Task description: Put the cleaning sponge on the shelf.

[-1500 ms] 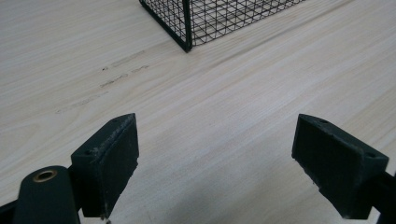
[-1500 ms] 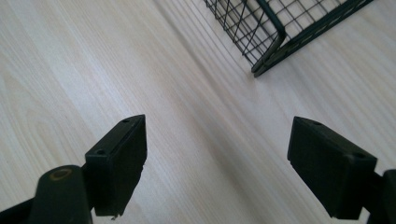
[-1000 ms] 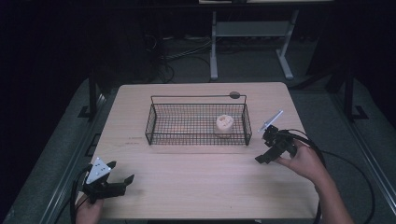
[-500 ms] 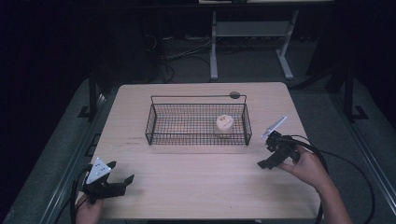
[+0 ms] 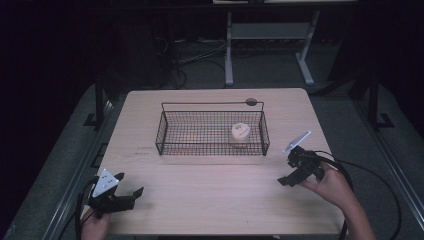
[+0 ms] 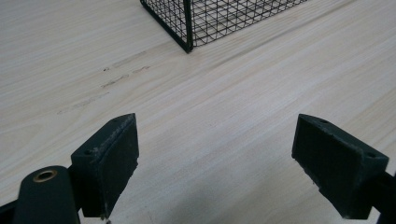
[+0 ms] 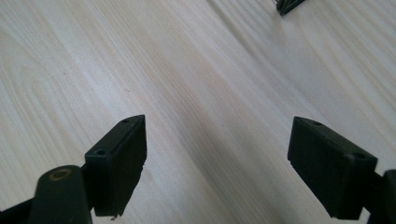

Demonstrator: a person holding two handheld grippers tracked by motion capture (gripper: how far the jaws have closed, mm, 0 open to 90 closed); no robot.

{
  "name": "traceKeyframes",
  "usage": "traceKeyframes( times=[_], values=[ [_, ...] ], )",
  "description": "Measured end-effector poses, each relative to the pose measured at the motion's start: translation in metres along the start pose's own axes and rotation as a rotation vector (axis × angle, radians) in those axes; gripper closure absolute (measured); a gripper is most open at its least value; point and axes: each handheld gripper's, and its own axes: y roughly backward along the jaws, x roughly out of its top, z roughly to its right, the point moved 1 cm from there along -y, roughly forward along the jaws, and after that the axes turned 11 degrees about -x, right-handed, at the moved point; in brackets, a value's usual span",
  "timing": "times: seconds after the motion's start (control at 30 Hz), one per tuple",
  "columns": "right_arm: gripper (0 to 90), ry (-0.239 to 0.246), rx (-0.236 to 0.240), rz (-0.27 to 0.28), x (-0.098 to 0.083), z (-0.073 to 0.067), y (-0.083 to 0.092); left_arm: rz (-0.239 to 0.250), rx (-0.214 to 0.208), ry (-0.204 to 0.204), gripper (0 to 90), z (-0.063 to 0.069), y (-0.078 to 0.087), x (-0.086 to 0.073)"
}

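A black wire basket [image 5: 212,127] stands on the far middle of the pale wooden bench [image 5: 210,200]. Inside it, toward its right end, sits a small cream-coloured round thing [image 5: 240,132]; what it is cannot be told. Just beyond the basket's far right corner lies a small dark disc [image 5: 251,102]. To the right of the basket and nearer the person, the right gripper [image 5: 291,177] hangs low over the bench in a hand, its jaws spread wide and holding nothing. Well to the near left of the basket, the left gripper [image 5: 131,192] sits by the bench edge, jaws likewise wide and empty; the left gripper view has the basket's corner ahead.
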Motion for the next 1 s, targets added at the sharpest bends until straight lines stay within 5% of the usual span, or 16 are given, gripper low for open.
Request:
traceKeyframes(
  times=[1.0],
  values=[
    [19.1,-0.017,0.016,0.024,-0.025,-0.012,-0.001,0.000,-0.005,-0.009,14.0,0.000,-0.003,0.003]
  ],
)
